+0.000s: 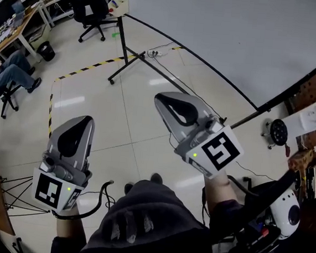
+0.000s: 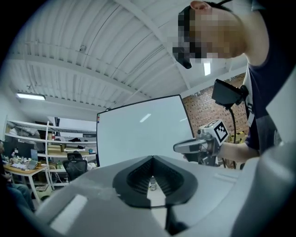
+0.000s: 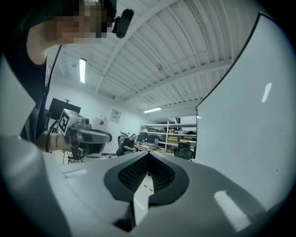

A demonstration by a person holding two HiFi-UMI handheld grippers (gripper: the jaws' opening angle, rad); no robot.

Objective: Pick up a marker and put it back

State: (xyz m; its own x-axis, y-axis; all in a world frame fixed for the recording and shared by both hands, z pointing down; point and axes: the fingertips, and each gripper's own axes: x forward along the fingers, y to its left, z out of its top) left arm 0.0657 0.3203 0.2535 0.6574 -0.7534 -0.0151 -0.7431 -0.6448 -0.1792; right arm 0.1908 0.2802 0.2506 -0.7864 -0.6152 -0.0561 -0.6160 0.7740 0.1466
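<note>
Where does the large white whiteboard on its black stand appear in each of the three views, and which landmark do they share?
Head view: the large white whiteboard fills the upper right.
Left gripper view: the whiteboard stands at the centre.
Right gripper view: the whiteboard runs down the right side.
Shared landmark: the black office chair near the board's end.

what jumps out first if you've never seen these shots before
The two grey grippers dominate: the left gripper and the right gripper are held out over the pale floor, each with its jaws together and nothing between them. Next comes the big whiteboard, which fills the head view's upper right, just beyond the right gripper. Yellow-and-black tape runs across the floor at upper left.
</note>
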